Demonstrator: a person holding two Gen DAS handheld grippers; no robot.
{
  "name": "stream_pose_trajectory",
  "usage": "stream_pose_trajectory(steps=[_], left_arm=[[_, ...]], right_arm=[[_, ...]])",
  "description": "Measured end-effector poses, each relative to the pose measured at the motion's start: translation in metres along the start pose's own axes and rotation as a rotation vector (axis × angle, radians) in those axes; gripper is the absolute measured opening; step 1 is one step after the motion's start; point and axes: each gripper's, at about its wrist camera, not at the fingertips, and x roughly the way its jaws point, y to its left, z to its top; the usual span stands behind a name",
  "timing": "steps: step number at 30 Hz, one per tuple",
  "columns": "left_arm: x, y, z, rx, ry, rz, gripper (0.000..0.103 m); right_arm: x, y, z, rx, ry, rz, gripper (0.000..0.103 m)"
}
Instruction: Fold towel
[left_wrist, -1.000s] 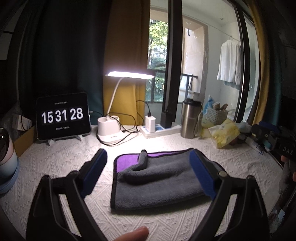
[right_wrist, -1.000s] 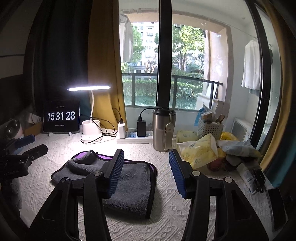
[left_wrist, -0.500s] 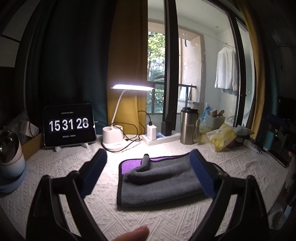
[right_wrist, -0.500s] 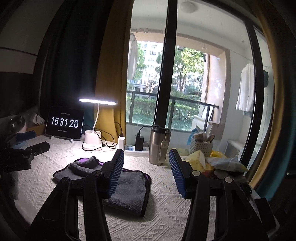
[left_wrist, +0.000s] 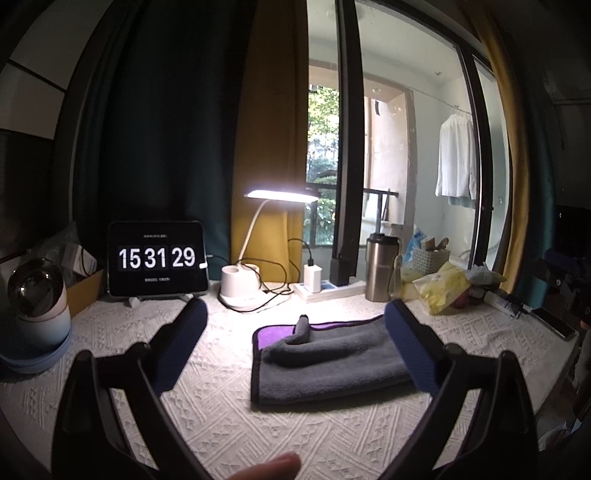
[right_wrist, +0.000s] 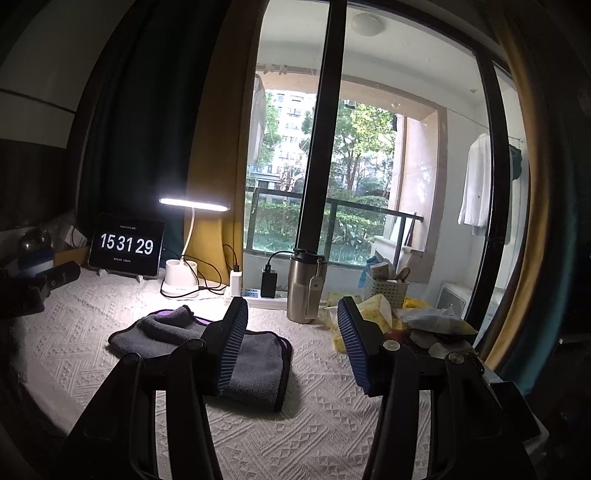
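Grey towel (left_wrist: 332, 363) lies folded before lamp (left_wrist: 258, 254) and steel flask (left_wrist: 380, 269); both grippers' jaws gape empty.

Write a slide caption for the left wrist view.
Open left gripper above a folded gray towel on a white tablecloth.

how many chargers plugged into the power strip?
2 on the power strip: a white charger at its left end and a black charger just right of it, beside the steel tumbler. The tumbler may hide sockets behind it.
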Motion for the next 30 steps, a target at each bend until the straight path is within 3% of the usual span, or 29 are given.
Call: stream_pose_trajectory(steps=[15, 30], left_arm=[[-0.02, 0.007, 0.006, -0.014, -0.057, 0.031, 0.098], [-0.015, 0.011, 0.008, -0.017, -0.046, 0.038, 0.098]], right_arm=[[-0.014, -0.003, 0.001, 0.038, -0.025, -0.026, 0.054], [-0.009, -0.004, -0.004, 0.066, -0.008, -0.022, 0.054]])
